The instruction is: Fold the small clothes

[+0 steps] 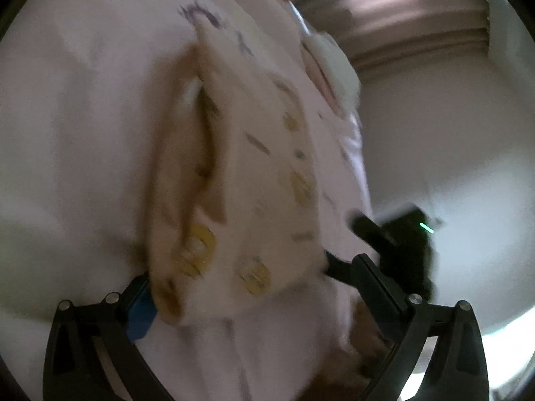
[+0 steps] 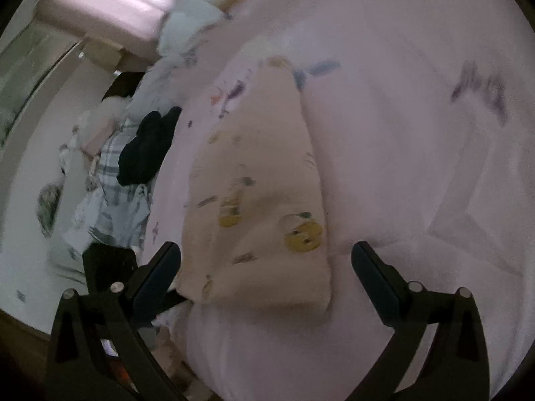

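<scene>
Pink bedsheet [image 2: 401, 167] bears a folded cream garment [image 2: 260, 180] with yellow prints, both tongs [image 1: 247, 287] [image 2: 265, 260] spread.

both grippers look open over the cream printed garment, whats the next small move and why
Probably reach for another piece in the pile of clothes. The cream garment lies folded on the pink sheet, and both the left gripper and right gripper stand open, gripping nothing.

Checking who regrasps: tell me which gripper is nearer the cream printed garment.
Left. The left gripper straddles the cream printed garment's near edge; the right gripper sits just short of it.
</scene>
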